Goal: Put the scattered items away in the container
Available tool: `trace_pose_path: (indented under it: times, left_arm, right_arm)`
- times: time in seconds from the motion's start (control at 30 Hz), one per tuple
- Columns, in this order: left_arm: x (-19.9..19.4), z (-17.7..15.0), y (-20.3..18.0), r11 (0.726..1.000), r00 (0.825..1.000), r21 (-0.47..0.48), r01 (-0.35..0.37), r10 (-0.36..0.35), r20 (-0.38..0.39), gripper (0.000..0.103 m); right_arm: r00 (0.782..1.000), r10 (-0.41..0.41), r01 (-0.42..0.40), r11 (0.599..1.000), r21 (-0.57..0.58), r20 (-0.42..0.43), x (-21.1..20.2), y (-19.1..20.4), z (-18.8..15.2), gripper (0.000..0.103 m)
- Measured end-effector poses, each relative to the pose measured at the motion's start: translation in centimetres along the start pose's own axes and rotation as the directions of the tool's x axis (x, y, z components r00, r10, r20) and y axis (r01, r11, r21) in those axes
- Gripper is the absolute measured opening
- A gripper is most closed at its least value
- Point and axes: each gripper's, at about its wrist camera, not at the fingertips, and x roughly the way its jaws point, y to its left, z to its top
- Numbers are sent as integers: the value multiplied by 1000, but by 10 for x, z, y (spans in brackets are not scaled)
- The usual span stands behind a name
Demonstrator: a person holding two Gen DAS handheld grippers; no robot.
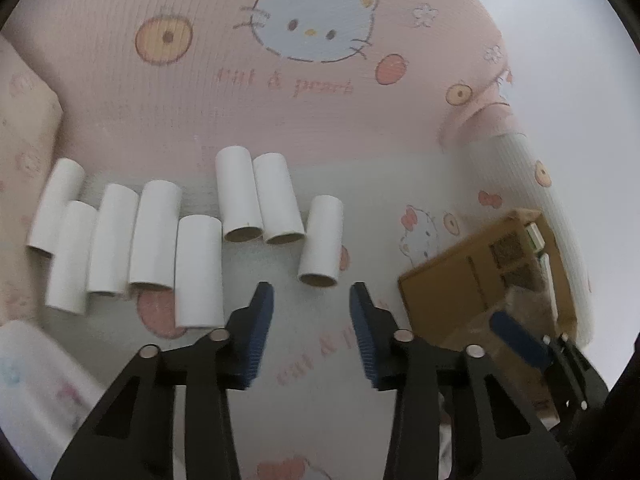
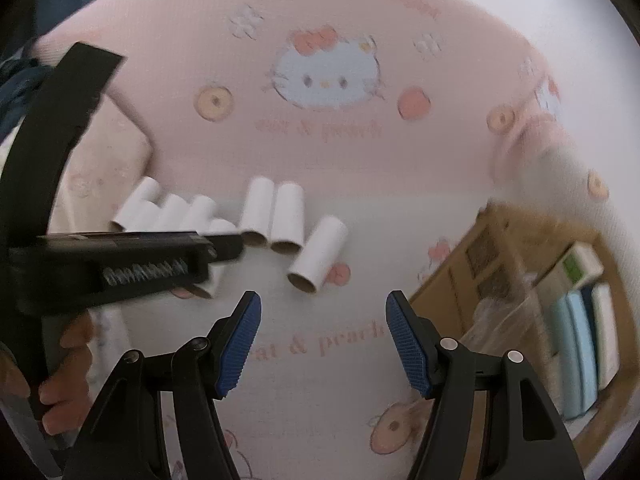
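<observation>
Pink cartoon-print bedding [image 1: 320, 128] fills both my views, blurred at the edges. The box [image 1: 460, 292] sits at right, cut off by the frame. Eight tubes [image 1: 200, 272] lie left of it, several hidden behind my left gripper [image 1: 312, 300]. Left and right gripper [image 2: 324, 308] both spread, holding nothing.

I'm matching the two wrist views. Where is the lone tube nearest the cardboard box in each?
Left wrist: the lone tube lies just right of centre, above the open fingers.
Right wrist: the same tube lies at centre, tilted.
Shared landmark: the cardboard box, to its right in both.
</observation>
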Motion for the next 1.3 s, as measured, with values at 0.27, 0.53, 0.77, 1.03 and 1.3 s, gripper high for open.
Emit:
trace_pose_path:
  times: [0.27, 0.53, 0.77, 1.03, 1.3]
  left_arm:
    - [41, 8, 9, 999, 996, -6, 53, -53, -72, 27]
    - [83, 23, 8, 994, 979, -56, 93, -102, -176, 29]
    - [115, 31, 11, 994, 966, -89, 70, -90, -240, 43]
    - [138, 38, 13, 980, 949, -157, 119, -159, -272, 38]
    - [136, 36, 3, 987, 953, -126, 101, -132, -271, 35]
  right_arm:
    - [1000, 19, -19, 999, 30, -13, 44, -9, -7, 63]
    - [996, 88, -89, 995, 51, 30, 89, -15, -5, 63]
    - [988, 148, -150, 987, 51, 37, 115, -14, -9, 63]
    - [970, 237, -242, 958, 152, 50, 137, -23, -9, 63]
    - [919, 392, -389, 879, 277, 47, 147, -47, -11, 43]
